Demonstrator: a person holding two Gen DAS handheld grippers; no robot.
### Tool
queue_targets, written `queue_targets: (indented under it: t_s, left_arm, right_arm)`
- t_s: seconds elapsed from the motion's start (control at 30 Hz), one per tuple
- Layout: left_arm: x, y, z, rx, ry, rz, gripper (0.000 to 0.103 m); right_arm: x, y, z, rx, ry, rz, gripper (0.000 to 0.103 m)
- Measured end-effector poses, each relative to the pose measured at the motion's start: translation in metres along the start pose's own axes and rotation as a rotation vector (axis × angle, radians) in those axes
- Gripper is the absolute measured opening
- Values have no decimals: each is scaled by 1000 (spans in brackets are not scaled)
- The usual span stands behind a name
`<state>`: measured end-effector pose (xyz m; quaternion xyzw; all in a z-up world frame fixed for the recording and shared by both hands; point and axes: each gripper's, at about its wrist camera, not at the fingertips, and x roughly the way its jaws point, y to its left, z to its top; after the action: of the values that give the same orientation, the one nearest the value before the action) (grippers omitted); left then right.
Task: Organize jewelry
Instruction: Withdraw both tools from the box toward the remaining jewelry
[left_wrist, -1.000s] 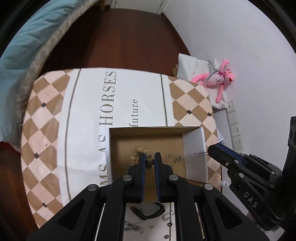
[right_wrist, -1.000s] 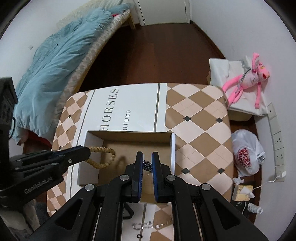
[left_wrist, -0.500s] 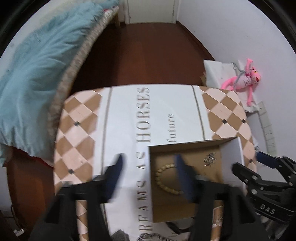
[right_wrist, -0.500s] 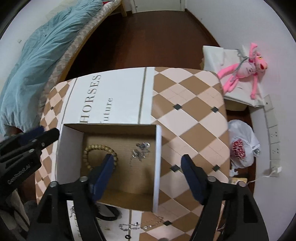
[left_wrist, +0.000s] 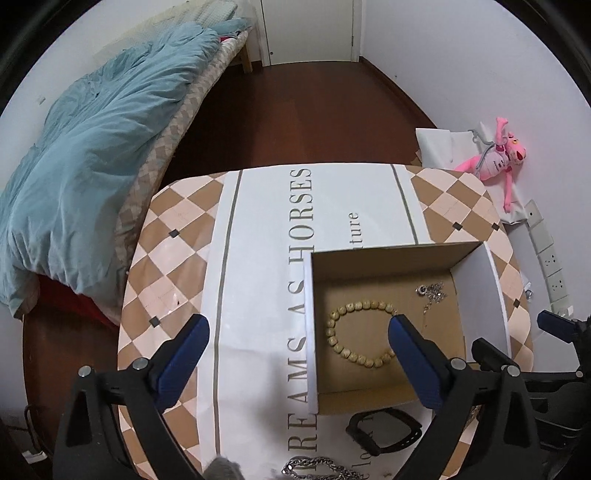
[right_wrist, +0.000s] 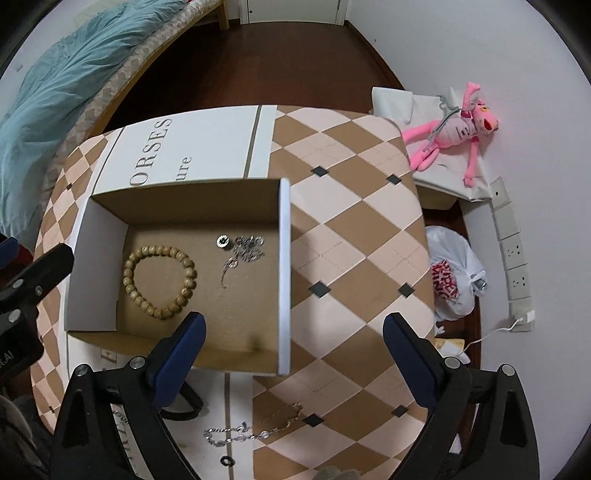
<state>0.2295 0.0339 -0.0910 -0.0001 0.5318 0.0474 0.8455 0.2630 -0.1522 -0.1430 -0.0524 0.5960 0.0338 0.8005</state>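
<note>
Both grippers: fingers spread, empty. Next: silver chain (right_wrist: 255, 430) at 6 o'clock of box (right_wrist: 284, 273); pinch mid-length, low against the surface.

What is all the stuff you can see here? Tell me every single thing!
Open cardboard box: one, brown with white sides, on the table.
Wooden bead bracelet: one, tan, inside the box, left part.
Thin silver chain with pendant: one, inside the box, right part.
Silver link chain: one, on the table, near side of the box.
Black band: one, on the table beside the box.
Checkered tablecloth: one, brown and cream.
Pink plush toy: one, by the wall.
Blue blanket: one, on the bed.
Left gripper: open.
Right gripper: open.
</note>
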Motion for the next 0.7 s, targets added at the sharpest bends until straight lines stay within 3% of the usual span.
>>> queue_targets:
  t_s: [0.27, 0.7]
  left_arm:
    - [-27, 4, -11, -26, -41, 2, 99]
    - [-106, 14, -38, -65, -161, 31, 99]
  right_arm:
    - [-23, 1, -9, 12, -47, 19, 98]
    - [-115, 1, -44, 17, -226, 11, 98]
